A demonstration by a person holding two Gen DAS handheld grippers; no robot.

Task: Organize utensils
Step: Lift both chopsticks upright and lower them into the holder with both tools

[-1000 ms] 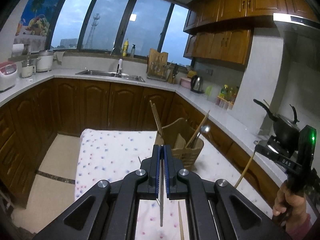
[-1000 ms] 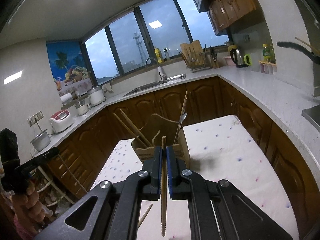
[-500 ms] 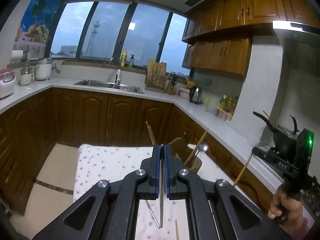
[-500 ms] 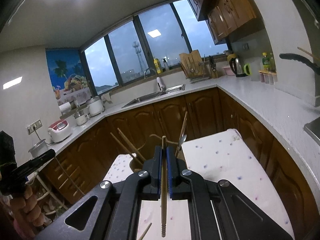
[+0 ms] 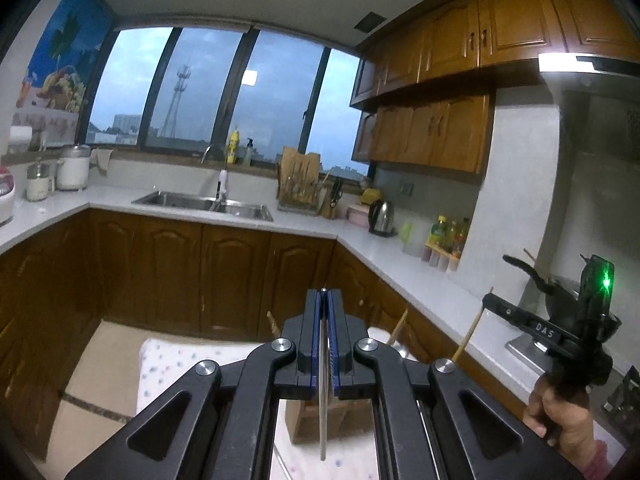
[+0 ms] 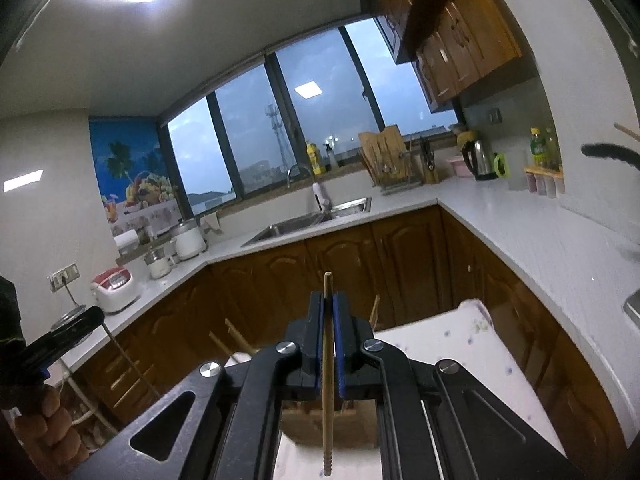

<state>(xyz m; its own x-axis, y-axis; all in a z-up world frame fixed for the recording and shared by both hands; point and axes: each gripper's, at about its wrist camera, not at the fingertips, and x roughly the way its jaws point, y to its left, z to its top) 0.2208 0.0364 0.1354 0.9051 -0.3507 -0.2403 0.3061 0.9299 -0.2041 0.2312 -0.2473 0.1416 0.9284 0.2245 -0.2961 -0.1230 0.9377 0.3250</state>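
Currently my left gripper is clamped on a thin metal utensil, its shaft running down between the blue pads. My right gripper is clenched on a wooden chopstick, tip poking above the jaws. Both hang over the wooden utensil holder on the dotted tablecloth.
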